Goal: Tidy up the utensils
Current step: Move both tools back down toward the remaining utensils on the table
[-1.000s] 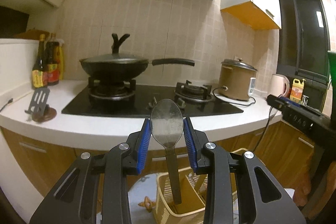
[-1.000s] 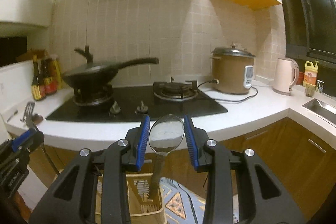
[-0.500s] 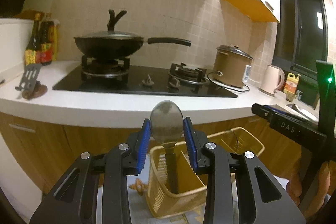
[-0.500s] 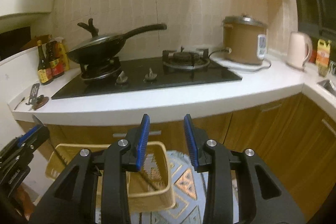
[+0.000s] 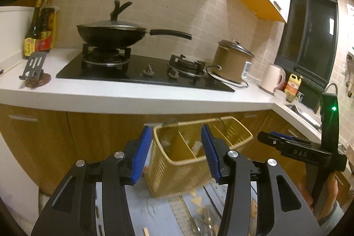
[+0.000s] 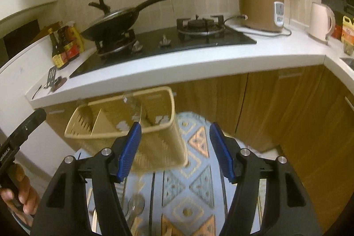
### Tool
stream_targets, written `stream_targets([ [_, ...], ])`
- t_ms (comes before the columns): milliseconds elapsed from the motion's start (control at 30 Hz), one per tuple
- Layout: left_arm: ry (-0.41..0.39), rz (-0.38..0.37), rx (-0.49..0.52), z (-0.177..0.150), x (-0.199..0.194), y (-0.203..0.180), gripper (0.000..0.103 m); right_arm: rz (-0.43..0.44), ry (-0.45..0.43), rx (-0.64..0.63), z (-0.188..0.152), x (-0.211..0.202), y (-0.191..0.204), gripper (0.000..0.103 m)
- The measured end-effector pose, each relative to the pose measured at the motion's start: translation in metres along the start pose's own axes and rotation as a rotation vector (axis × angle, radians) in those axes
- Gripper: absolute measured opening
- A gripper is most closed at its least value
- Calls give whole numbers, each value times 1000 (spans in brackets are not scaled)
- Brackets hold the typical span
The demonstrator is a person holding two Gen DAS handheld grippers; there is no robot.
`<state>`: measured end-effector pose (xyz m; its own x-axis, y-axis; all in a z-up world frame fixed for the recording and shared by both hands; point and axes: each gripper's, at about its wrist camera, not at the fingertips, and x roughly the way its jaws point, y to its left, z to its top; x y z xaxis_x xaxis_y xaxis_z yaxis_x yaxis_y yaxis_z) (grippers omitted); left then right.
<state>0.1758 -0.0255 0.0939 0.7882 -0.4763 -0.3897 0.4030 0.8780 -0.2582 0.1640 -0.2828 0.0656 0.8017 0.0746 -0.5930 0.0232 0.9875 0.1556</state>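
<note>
Yellow utensil basket sits on the patterned floor mat, in front of the wood cabinets below the counter edge. A blurred spoon stands in its end compartment. Loose utensils lie on the mat nearer. Left gripper fingers spread, holding nothing; right gripper likewise.

Warm dim light, fisheye warp, motion blur
</note>
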Motion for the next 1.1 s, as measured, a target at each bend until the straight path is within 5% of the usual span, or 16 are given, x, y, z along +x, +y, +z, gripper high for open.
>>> stream_targets([
  [133, 51, -5, 30, -12, -10, -12, 45, 27, 69, -34, -20, -8, 11, 60],
  [567, 469, -50, 31, -96, 25, -14, 45, 178, 428, 84, -111, 5, 5, 54],
  [767, 544, -84, 5, -119, 36, -13, 45, 217, 508, 159, -139, 14, -6, 37],
  [1100, 598, -102, -48, -129, 53, -11, 45, 254, 530, 209, -146, 27, -12, 28],
])
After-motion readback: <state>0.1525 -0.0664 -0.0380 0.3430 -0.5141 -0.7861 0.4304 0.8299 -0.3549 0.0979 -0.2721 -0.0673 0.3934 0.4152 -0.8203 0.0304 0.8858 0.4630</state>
